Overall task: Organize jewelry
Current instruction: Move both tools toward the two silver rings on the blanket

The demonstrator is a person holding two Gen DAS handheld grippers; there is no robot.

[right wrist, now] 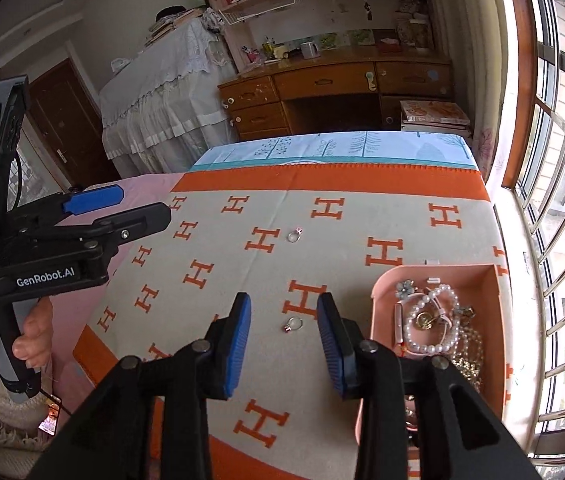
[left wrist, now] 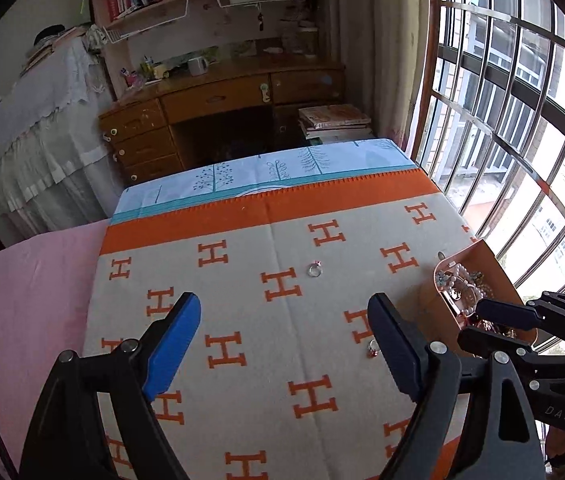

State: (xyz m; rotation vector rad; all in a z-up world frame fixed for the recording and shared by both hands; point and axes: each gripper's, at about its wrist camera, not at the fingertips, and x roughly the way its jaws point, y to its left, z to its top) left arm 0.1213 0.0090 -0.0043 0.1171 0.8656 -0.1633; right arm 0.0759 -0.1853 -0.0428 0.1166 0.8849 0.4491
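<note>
Jewelry sits split between a tray and open cloth on a bed draped in a beige blanket (left wrist: pixel 242 300) patterned with orange H letters. From the left wrist camera, the left gripper (left wrist: pixel 284 312) hangs above the blanket with its blue-padded fingers spread wide and nothing between them; one silver ring (left wrist: pixel 315 270) lies ahead of it, and a second ring (left wrist: pixel 372 349) rests just beside the right-hand finger. At the frame's right edge, the pink tray (left wrist: pixel 494 264) of beads and chains is partly hidden by the right gripper (left wrist: pixel 478 322), seen side-on, its fingers apart but closer together than the left's. From the right wrist camera, the right gripper (right wrist: pixel 284 312) hovers with its pads moderately parted around empty air, the near ring (right wrist: pixel 293 324) lying on the cloth between and just beyond them. This view alone lays the tray (right wrist: pixel 380 286) open, showing a pearl bracelet (right wrist: pixel 430 326), a flower-shaped piece and gold chains inside, and the far ring (right wrist: pixel 294 235) well apart. It also catches the left gripper (right wrist: pixel 122 205) at the left edge, with the person's hand (right wrist: pixel 30 332) on its handle.
</note>
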